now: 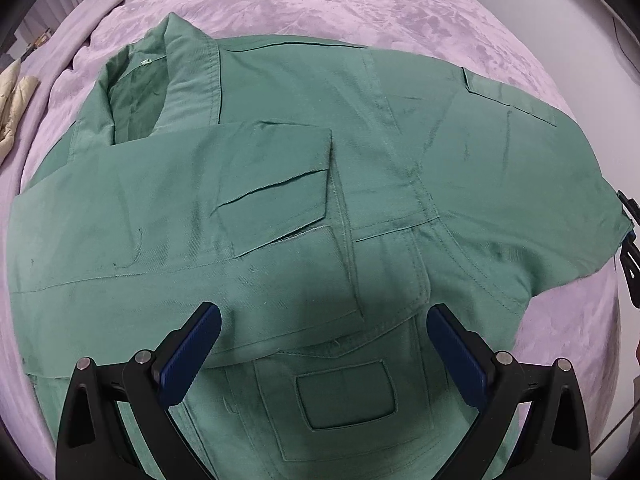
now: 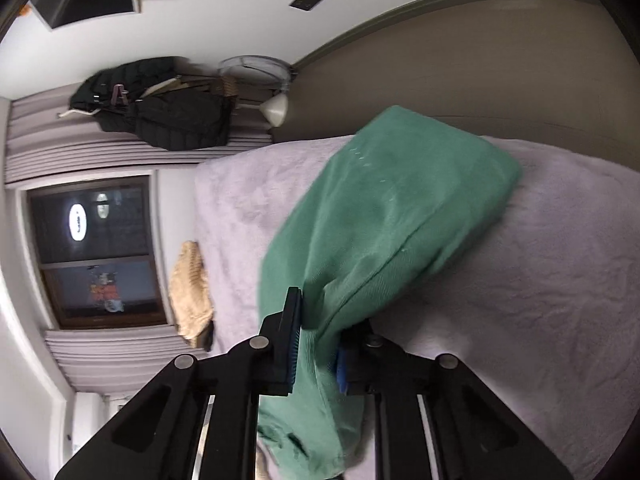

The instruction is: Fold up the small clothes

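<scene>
Garment: green jacket (image 1: 320, 184) flat on the lilac bedspread (image 1: 360, 8), collar at upper left, long axis running to lower right.
Left gripper (image 1: 322, 320): fingers apart above the jacket, gripping nothing.
Right gripper (image 2: 318, 340): clamped on a jacket fold (image 2: 384, 220); its right pad mostly hidden by cloth.
Pockets: contents not visible.

from my left wrist view the green jacket (image 1: 320, 184) runs out of frame at the bottom, its lower part hidden behind the left gripper (image 1: 320, 344). at the right edge i see only a sliver of the right gripper (image 1: 630, 248). in the right wrist view the cloth covers one blue finger pad (image 2: 343, 372), and the tan garment (image 2: 191, 292) on the bed (image 2: 520, 320) is too blurred to identify.
</scene>
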